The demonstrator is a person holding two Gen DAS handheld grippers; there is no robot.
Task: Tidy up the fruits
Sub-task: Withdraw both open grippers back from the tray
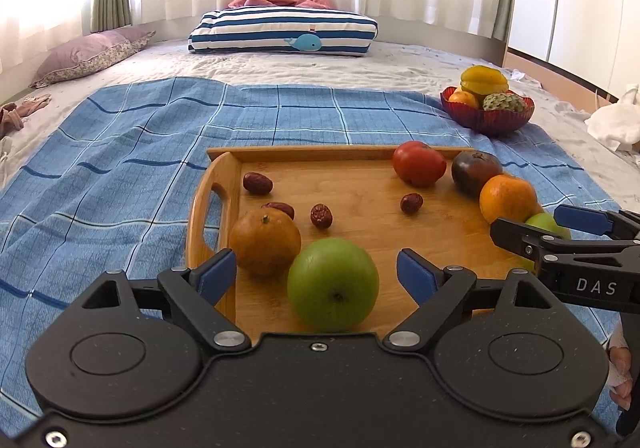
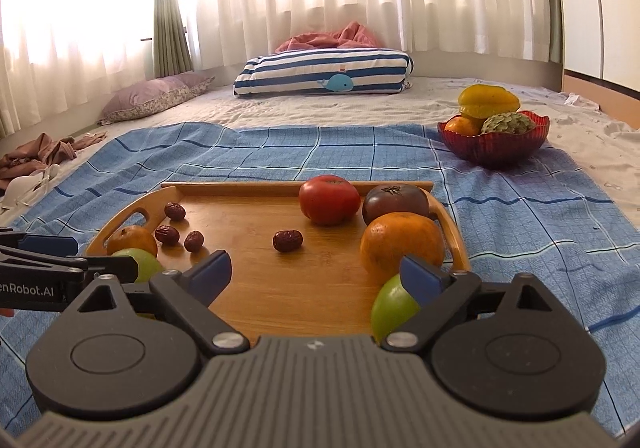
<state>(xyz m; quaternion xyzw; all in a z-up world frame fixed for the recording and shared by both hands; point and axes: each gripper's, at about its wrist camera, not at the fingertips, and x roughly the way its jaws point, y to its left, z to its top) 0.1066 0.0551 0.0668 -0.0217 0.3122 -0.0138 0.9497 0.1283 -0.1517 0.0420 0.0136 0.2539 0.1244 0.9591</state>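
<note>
A: Bamboo tray (image 1: 216, 187) sits on the blue checked blanket (image 1: 120, 151), both tongs over its near edge.

B: Left tongs (image 1: 316, 274)?

A: Fingers spread apart, gripping nothing. A green apple (image 1: 333, 284) lies between the blue pads, touching neither. A small orange (image 1: 265, 240) sits just ahead of the left pad.

B: Right tongs (image 2: 316, 274)?

A: Also spread, empty. A second green apple (image 2: 394, 304) sits by the right pad (image 2: 418, 276), partly hidden; contact unclear. A larger orange (image 2: 402, 242) is just beyond it.

B: Farther off?

A: Four dried dates, one (image 2: 287, 240) mid-tray. Red tomato (image 2: 329, 199) and dark one (image 2: 395, 203) by the far rim. Red bowl (image 2: 494, 145) of fruit, well beyond, to the right.
</note>
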